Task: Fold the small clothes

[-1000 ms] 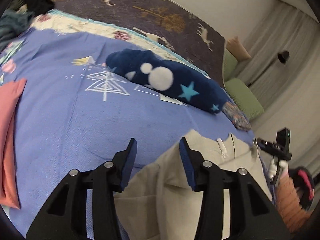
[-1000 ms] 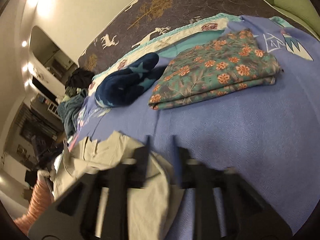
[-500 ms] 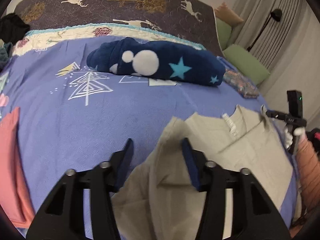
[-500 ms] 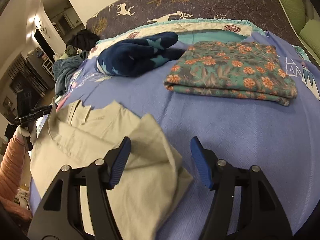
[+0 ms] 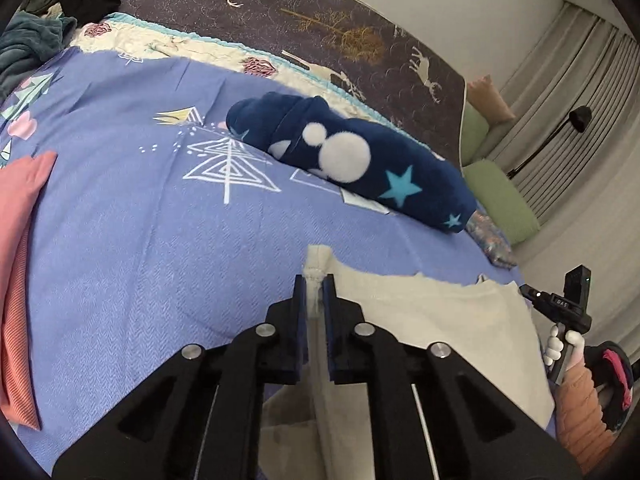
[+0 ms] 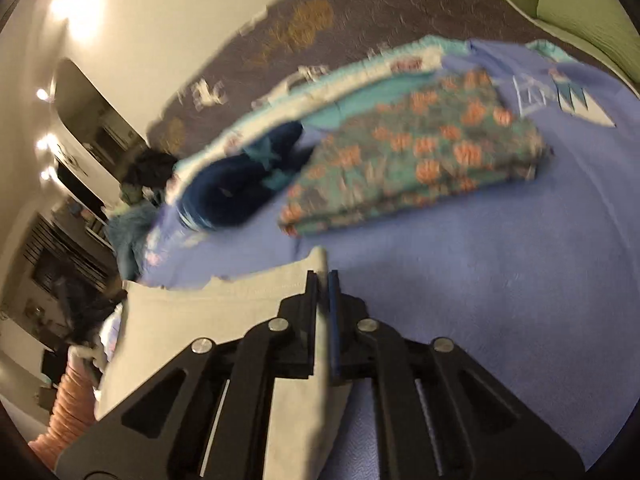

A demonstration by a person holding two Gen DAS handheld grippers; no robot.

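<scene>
Both hand-held grippers were spread half a second ago and are now pressed together on the beige garment. From the left wrist view, the left hand-held gripper (image 5: 315, 300) pinches a corner of the beige garment (image 5: 432, 312), which is stretched over the blue bedspread (image 5: 140, 240); a navy fleece roll (image 5: 352, 164) lies beyond, and a pink cloth (image 5: 20, 240) at the left edge. From the right wrist view, which is blurred, the right hand-held gripper (image 6: 323, 304) pinches another corner of the garment (image 6: 208, 312), near a folded floral cloth (image 6: 420, 160).
</scene>
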